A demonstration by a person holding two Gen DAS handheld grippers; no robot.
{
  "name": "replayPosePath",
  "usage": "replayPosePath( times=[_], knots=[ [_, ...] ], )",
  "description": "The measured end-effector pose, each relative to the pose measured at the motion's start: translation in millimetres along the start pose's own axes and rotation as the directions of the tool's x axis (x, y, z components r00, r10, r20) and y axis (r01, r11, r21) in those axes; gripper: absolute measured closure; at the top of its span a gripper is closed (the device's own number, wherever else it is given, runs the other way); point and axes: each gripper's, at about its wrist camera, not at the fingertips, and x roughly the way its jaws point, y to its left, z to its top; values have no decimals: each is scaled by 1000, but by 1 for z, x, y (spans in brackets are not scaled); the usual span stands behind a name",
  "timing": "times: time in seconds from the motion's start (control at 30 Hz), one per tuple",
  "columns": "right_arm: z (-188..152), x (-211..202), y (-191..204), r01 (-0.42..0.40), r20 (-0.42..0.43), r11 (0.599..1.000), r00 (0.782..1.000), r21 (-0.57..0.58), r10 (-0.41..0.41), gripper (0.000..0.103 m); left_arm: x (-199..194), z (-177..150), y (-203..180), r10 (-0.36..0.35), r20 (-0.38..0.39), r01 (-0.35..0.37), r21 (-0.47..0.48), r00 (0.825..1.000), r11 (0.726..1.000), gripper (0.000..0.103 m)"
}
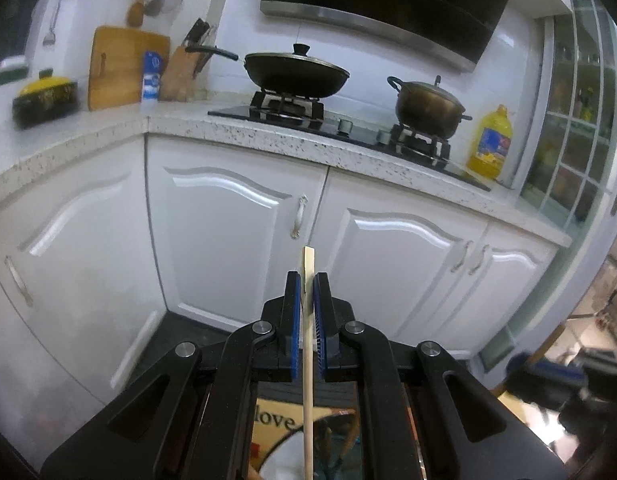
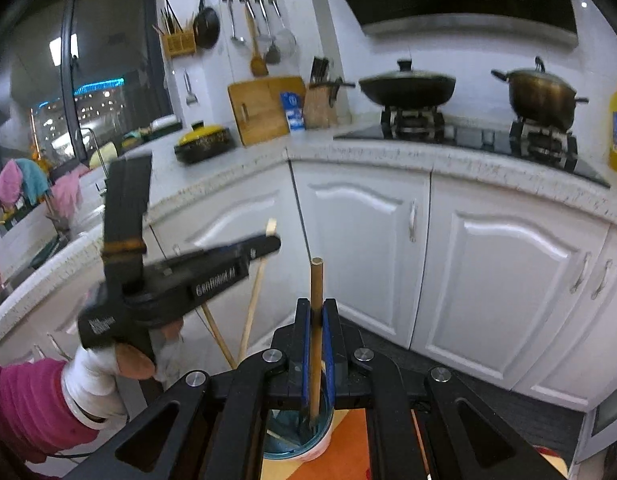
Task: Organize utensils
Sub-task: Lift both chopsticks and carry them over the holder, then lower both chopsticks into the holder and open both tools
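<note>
My left tongs (image 1: 307,280) are pinched nearly shut on a pale chopstick (image 1: 308,344), which runs up between the blue pads and pokes out just past their tips; my right tongs (image 2: 317,305) are likewise clamped on a darker brown chopstick (image 2: 316,320), gripped near its upper end. Below the right tongs that brown stick drops into a cup (image 2: 308,446) with a blue inside, so I judge the cup is where the utensils are gathered or drawn from; which, I cannot tell. Gripping near the top end leaves the long shaft hanging free beneath, which I think suits lifting it clear of the cup rim. To the left of the right tongs I see the left tool held in a white-gloved hand (image 2: 108,364), its pale stick slanting down behind it, well apart from mine. Ahead of both tongs stand white cabinet doors (image 1: 236,216), and beyond them the speckled bench (image 1: 268,132) carrying a wok (image 1: 294,72) and a pot (image 1: 428,108).
</note>
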Motion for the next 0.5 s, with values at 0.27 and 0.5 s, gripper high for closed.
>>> replayPosePath(
  times=[0.27,0.5],
  knots=[
    [-19,23,-5,-31,-60,999,998,22,32,98,5,-11,-12,60,35,-63,78,998,995,98],
    [-24,29,-6,-50,-92,998,994,47,54,97,6,-17,-17,57,25,-59,111,998,992,97]
  ],
)
